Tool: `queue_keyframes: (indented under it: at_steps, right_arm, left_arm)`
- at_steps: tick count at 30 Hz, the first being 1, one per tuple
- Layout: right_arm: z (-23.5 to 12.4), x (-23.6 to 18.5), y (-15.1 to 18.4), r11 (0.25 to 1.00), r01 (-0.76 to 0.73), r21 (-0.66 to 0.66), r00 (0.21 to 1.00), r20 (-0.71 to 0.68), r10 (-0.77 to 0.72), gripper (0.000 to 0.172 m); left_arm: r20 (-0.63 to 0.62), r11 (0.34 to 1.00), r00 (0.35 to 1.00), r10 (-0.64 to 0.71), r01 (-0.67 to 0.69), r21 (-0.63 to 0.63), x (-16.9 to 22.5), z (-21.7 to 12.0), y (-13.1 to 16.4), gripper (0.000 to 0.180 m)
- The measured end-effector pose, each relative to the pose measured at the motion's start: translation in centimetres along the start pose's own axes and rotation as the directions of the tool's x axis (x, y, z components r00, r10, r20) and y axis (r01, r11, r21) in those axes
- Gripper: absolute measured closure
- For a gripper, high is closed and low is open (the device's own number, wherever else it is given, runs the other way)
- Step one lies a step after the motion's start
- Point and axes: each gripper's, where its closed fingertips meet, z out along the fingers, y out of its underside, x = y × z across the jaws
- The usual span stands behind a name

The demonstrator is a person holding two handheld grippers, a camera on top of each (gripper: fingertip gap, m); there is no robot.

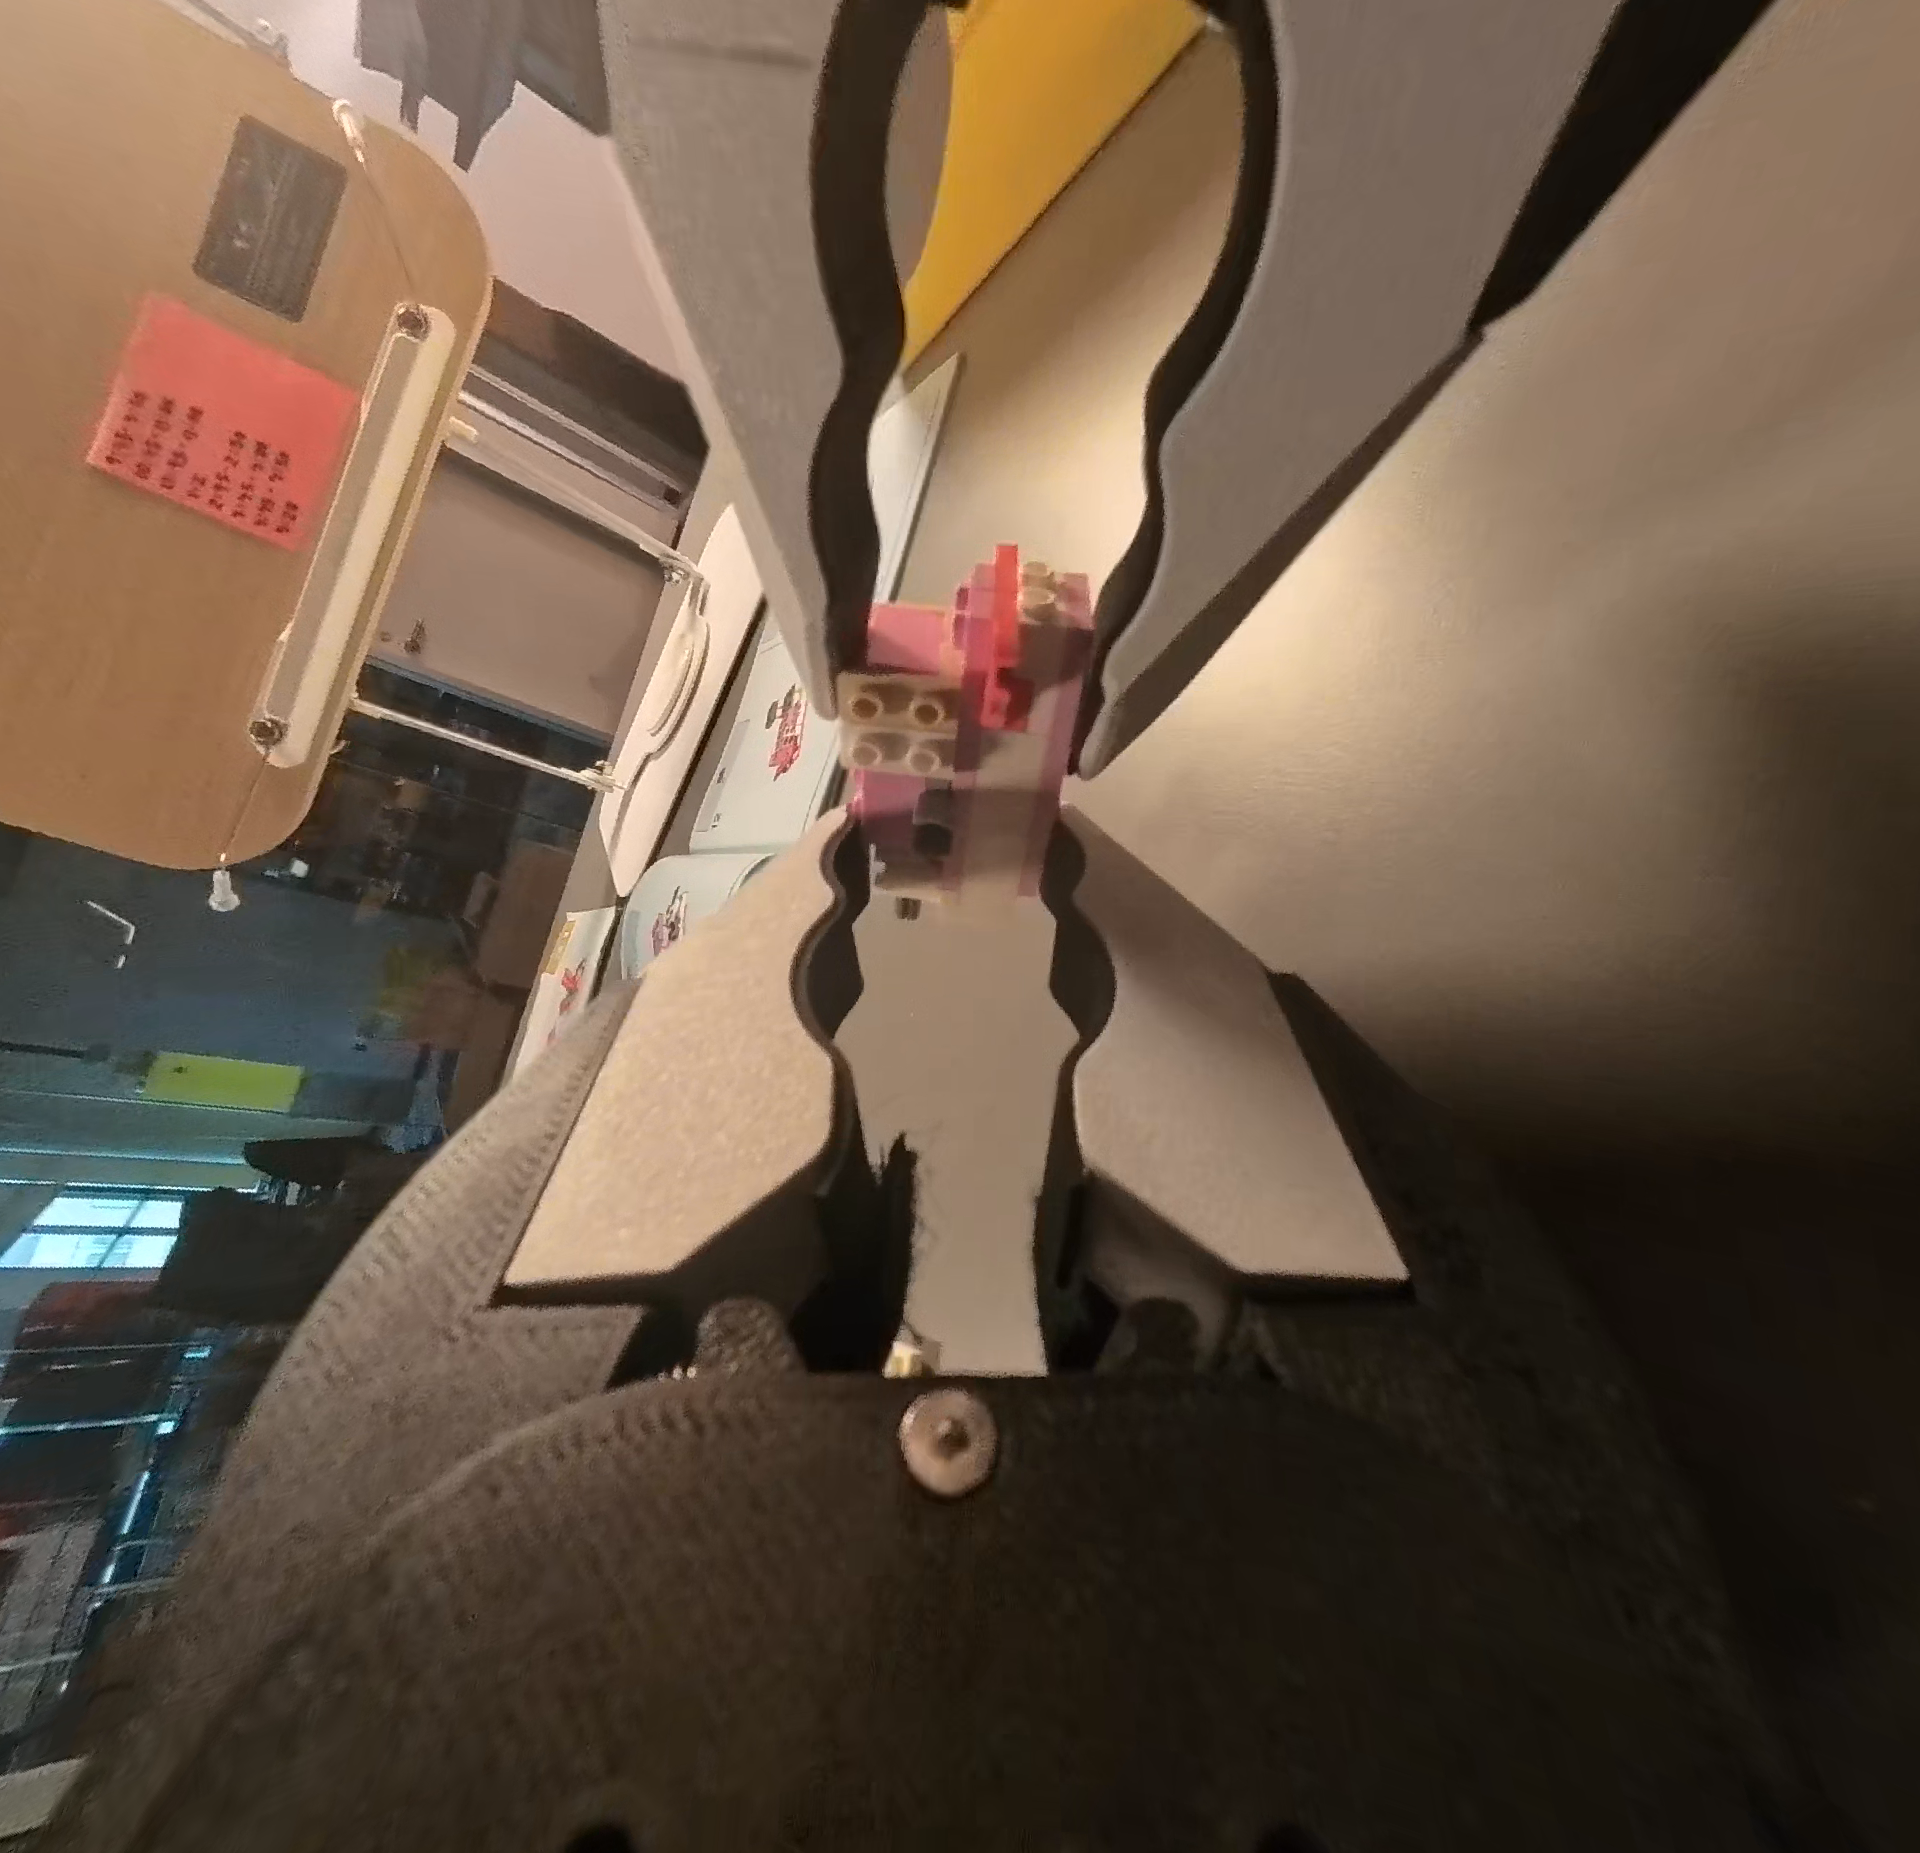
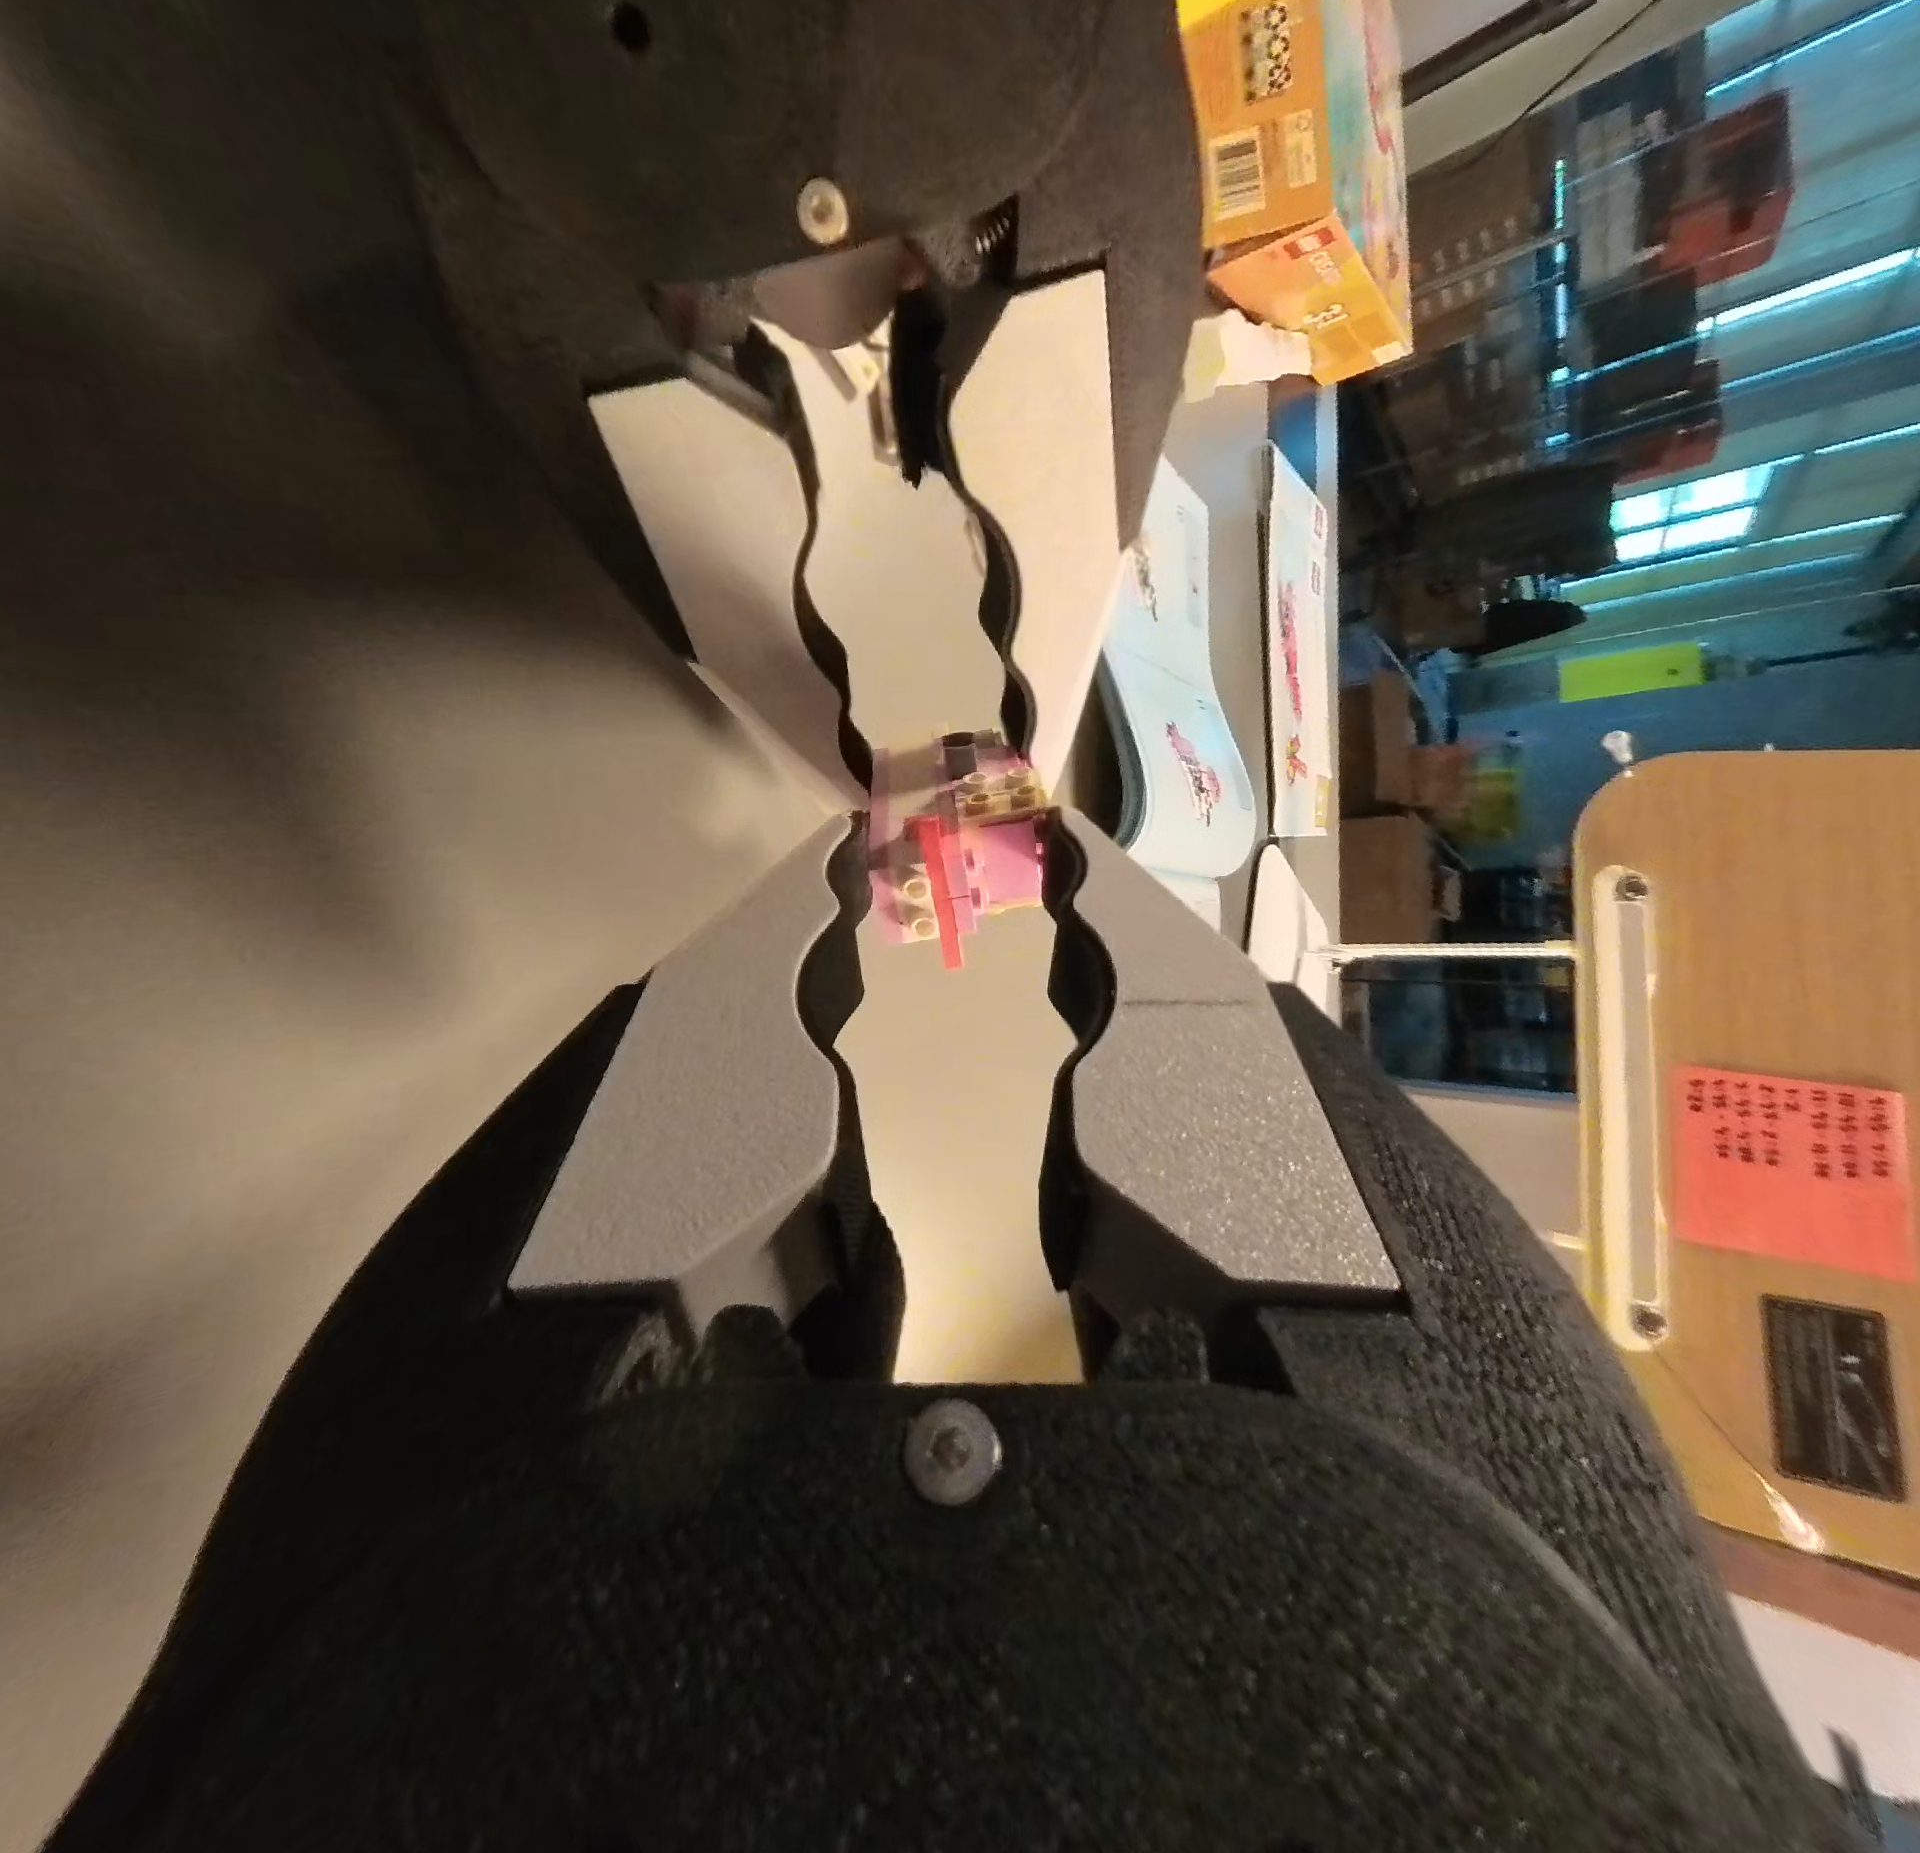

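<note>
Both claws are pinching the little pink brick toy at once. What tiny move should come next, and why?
Probably hold steady and press the two halves gently together. The left gripper and the right gripper each clamp one end of the pink brick model, tips nearly touching, in mid-air. The red piece sticks out crooked, so pulling or twisting might pop bricks loose.

the left claw [image 1: 956, 827] and the right claw [image 2: 951, 858] meet tip to tip from opposite sides, their grey fingers with wavy black pads nearly touching. each is closed partway on the same small pink brick model [image 1: 966, 723], pads pressing its sides.
</note>
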Motion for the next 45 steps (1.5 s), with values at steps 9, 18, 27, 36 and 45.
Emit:
queue_keyframes:
  at_steps: [9, 18, 27, 36, 45]
  right_arm:
    - [0.3, -0.8, 0.2, 0.998, -0.057, -0.012, 0.998, 0.04, 0.057, 0.14]
    - [-1.6, 0.2, -1.1, 0.998, 0.053, 0.034, 0.995, -0.081, -0.05, 0.134]
    - [-1.3, -0.5, -1.0, 1.0, 0.019, 0.011, 0.999, -0.046, -0.019, 0.131]
    - [-0.6, 0.3, -0.2, 0.997, 0.07, -0.034, 0.992, -0.1, -0.073, 0.115]
    - [0.1, 0.2, 0.1, 0.995, 0.076, -0.06, 0.993, -0.086, -0.081, 0.135]
  left_arm:
    - [-0.037, 0.999, 0.999, 0.038, -0.039, -0.015, 0.9, 0.3, 0.3, 0.148]
    - [-0.08, 0.985, 0.984, -0.159, 0.164, 0.061, 0.1, -0.1, -0.5, 0.149]
    - [-0.033, 0.99, 0.991, -0.128, 0.13, 0.06, -0.5, -0.3, -0.5, 0.149]
    - [-0.064, 0.993, 0.992, -0.108, 0.111, 0.047, 0.3, 0.1, -0.6, 0.149]
    - [-0.08, 0.991, 0.99, -0.117, 0.122, 0.056, 0.5, -0.2, -1.0, 0.15]
